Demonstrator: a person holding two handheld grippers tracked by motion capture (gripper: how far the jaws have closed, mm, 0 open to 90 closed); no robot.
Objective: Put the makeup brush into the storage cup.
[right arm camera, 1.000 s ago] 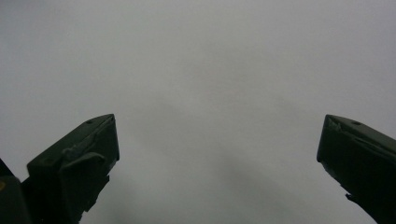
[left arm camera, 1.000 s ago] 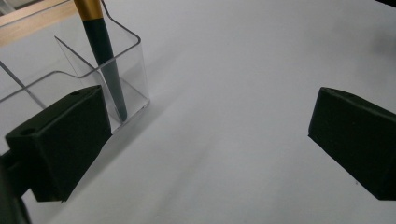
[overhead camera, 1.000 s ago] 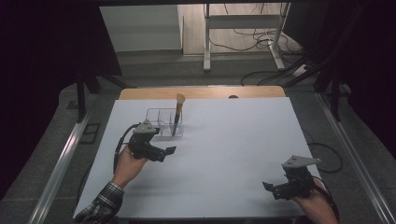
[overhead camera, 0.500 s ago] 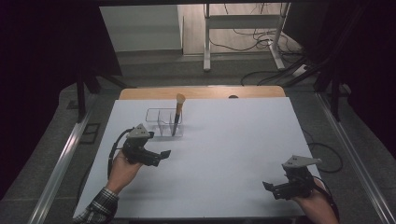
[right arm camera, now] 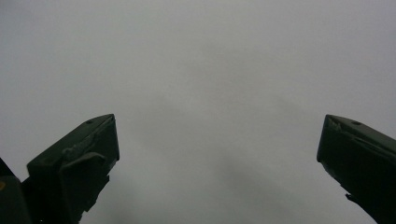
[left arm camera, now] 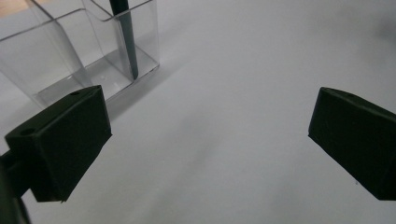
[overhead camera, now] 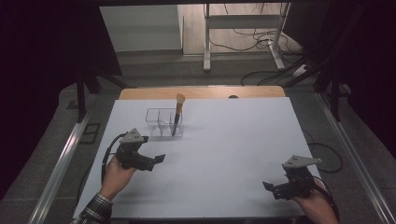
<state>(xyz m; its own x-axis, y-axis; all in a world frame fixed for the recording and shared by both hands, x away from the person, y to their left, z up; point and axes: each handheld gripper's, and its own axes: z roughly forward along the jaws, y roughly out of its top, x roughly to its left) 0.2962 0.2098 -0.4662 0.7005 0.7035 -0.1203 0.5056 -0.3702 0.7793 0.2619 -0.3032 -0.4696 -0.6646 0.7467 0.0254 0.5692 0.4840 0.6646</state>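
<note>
Overhead, white table sheet (overhead camera: 233,140), wooden edge (overhead camera: 201,92), grey floor (overhead camera: 154,65), dark surroundings

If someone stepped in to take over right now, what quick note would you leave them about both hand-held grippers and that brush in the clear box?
Left hand-held gripper: open, holding nothing, near the clear organizer, not touching it.
Right hand-held gripper: open, holding nothing, over bare white table at the near right corner.
Brush: stands upright, bristles up, in the organizer's right-hand compartment; the other compartments look empty.
Done: brush appears stowed.
Left: probably nothing but parking both grippers.
</note>
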